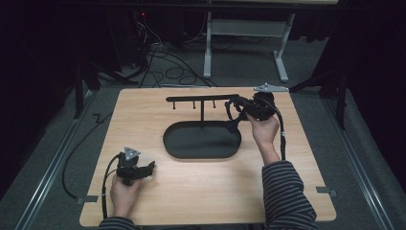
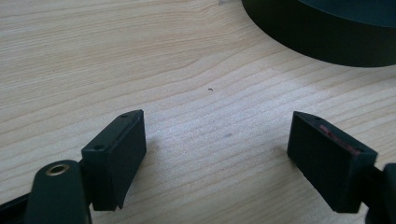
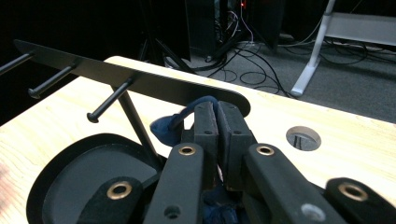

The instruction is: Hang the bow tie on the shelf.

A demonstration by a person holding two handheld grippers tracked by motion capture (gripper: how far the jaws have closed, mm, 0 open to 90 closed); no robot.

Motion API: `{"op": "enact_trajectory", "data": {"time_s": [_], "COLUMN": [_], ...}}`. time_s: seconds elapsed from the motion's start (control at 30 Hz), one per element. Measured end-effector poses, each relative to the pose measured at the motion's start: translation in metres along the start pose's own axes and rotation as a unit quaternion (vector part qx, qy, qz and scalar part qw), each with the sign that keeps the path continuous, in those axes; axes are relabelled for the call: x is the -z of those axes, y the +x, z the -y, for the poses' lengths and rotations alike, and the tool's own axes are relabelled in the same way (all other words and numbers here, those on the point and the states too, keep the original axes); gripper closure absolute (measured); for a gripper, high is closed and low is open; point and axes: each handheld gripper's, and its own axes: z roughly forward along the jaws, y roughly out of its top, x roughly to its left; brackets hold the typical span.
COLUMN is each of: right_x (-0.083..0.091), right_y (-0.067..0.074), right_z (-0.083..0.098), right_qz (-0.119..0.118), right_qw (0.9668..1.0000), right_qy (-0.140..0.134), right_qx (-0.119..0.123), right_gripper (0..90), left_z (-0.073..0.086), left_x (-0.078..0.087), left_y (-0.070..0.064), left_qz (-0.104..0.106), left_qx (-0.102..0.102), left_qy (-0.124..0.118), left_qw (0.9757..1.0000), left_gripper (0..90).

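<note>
A black rack stands mid-table: a level bar (image 1: pixel 201 98) with several pegs, on a thin post over an oval black base (image 1: pixel 201 140). My right gripper (image 1: pixel 237 109) is at the bar's right end. In the right gripper view its jaws (image 3: pixel 217 121) are shut on a dark blue fabric loop (image 3: pixel 169 125), which bulges out to their left just under the bar (image 3: pixel 140 77). My left gripper (image 1: pixel 148 168) rests on the table at the front left. Its jaws (image 2: pixel 217 140) stand open over bare wood, with the base's rim (image 2: pixel 327 42) ahead of them.
The wooden table (image 1: pixel 191 191) has a round cable hole (image 3: pixel 303 137) near its far right corner. Beyond the far edge are floor cables (image 1: pixel 167 67) and white desk legs (image 1: pixel 282 52). Metal rails (image 1: pixel 52 158) run along both sides of the table.
</note>
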Motion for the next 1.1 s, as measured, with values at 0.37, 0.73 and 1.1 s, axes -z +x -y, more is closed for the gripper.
{"op": "enact_trajectory", "data": {"time_s": [0.37,0.73,1.1], "right_x": [0.001,0.014,0.028], "right_y": [0.000,-0.003,-0.007], "right_z": [0.000,-0.001,0.004], "right_qz": [-0.004,-0.007,-0.009], "right_qw": [1.0000,1.0000,0.9999], "right_qy": [0.001,-0.001,-0.003], "right_qx": [-0.002,-0.001,-0.004], "right_gripper": [86.6,84.4,77.9], "left_z": [0.000,0.000,0.000], "left_x": [0.000,0.000,0.000], "left_y": [0.000,0.000,0.000], "left_qz": [0.000,-0.001,-0.001], "left_qx": [0.000,0.000,-0.001], "left_qy": [0.000,0.000,0.000], "left_qw": [1.0000,1.0000,1.0000], "left_gripper": [20.0,19.9,19.9]}}
